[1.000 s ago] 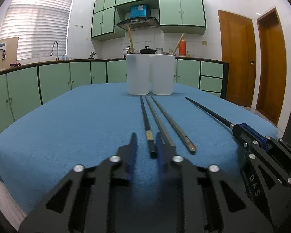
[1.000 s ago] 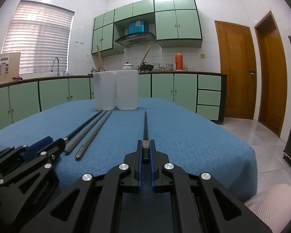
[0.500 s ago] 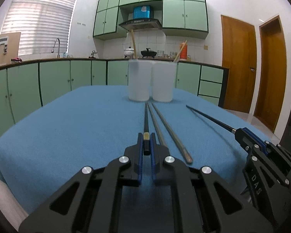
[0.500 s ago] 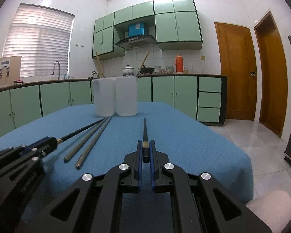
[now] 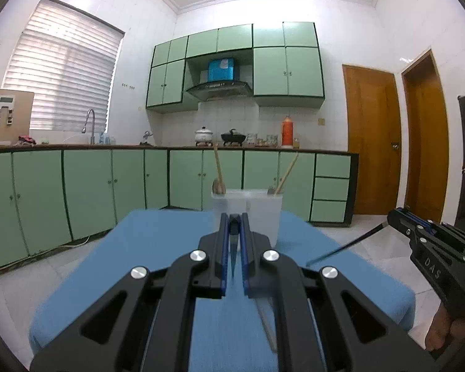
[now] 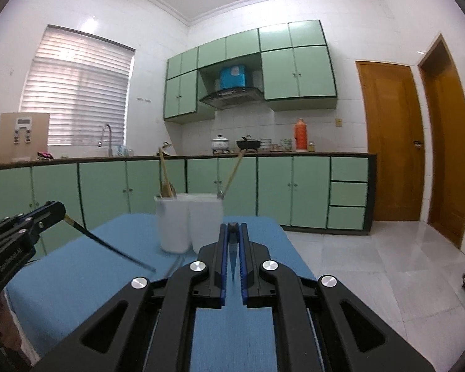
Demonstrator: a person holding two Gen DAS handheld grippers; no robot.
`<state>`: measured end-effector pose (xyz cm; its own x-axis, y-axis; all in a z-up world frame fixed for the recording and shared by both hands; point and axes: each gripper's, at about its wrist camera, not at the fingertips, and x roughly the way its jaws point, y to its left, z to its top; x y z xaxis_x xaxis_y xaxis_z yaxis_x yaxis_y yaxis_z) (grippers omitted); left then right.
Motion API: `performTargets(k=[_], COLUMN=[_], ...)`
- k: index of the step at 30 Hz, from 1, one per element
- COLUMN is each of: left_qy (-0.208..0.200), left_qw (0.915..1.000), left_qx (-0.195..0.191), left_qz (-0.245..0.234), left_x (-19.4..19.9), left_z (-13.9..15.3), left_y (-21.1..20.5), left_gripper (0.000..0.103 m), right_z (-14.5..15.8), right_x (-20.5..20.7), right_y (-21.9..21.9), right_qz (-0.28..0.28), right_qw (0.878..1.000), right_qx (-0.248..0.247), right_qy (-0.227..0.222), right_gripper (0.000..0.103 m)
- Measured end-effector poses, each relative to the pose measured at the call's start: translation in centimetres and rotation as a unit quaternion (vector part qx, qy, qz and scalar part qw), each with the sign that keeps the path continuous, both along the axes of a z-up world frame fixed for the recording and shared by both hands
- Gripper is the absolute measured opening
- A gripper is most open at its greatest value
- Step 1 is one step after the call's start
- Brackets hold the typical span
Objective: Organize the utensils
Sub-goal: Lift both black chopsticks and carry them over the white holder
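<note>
Both the left gripper (image 5: 233, 232) and the right gripper (image 6: 232, 237) are pinching a dark chopstick (image 5: 233, 248) apiece, hanging short of the white holder (image 6: 189, 221), so tipping each in looks next.

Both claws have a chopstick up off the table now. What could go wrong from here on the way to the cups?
1. Each chopstick is pinched near one end, so it may pivot or slip in the left claw or right claw.
2. The cups stand together and already hold wooden utensils; a tip could snag them or tip a cup.
3. The two held sticks point toward each other and could cross.
</note>
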<state>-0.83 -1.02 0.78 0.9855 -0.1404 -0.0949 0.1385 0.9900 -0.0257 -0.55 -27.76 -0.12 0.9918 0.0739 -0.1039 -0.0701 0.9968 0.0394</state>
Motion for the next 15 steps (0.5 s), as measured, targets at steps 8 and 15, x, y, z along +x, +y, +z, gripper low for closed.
performTargets(k=[8,15], left_qy=[-0.006,0.010], left_qw=[0.9997,0.9990], left_qx=[-0.002,-0.016], left_qz=[-0.024,-0.041], left_x=[2.0,3.9], left_z=[4.6,6.7], left_y=[0.4,1.0], left_gripper=[0.006,0.006], right_z=[5.7,8.0], right_x=[3.8,6.8], right_y=[-0.5,-1.0], right_qz=[0.055,0.088], right_qw=[0.997,0.992], right_qx=[0.016,0.041], right_qy=[0.044,0.085], right_gripper=[0.007,0.007])
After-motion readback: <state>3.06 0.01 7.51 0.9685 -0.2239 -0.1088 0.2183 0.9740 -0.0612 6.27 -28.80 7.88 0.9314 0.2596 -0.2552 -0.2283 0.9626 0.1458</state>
